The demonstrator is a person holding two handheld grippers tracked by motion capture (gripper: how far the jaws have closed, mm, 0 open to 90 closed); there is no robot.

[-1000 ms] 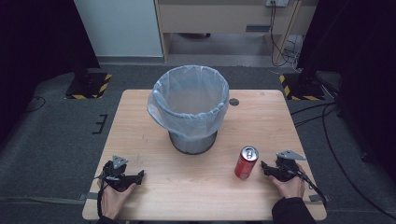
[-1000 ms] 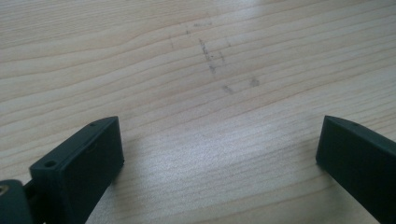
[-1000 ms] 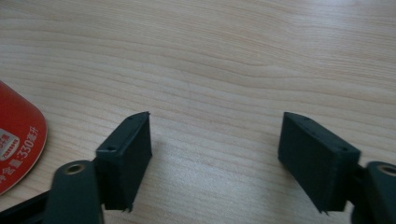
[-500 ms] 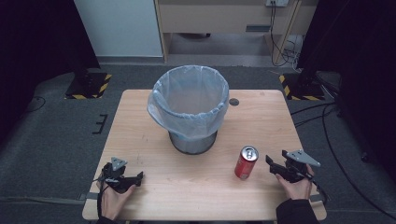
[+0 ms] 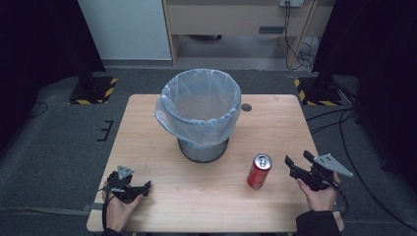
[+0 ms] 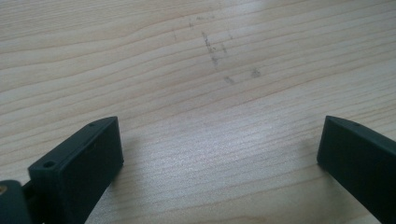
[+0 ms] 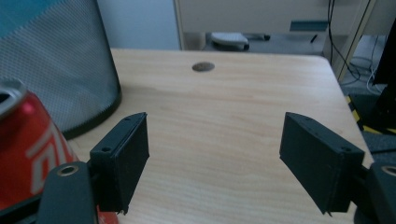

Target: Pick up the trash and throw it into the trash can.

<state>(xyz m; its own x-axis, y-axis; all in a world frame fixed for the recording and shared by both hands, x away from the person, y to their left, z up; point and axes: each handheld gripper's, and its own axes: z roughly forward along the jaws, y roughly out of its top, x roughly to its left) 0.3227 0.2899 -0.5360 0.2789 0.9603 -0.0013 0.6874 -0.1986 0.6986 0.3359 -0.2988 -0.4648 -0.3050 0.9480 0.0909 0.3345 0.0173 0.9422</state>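
Early stage. Red can stands upright on the counter, at about 4 o'clock from the lined bin, untouched. Right claw sits just beside the can at its 3 o'clock, jaws apart, just been opening, nothing between them. Left claw rests at the counter's 7 o'clock, jaws wide apart over bare wood. Likely left: grasp the can, lift it, drop it in the bin. Counter is pale wood with faint scuffs; dark carpeted floor, cables at 2 o'clock.
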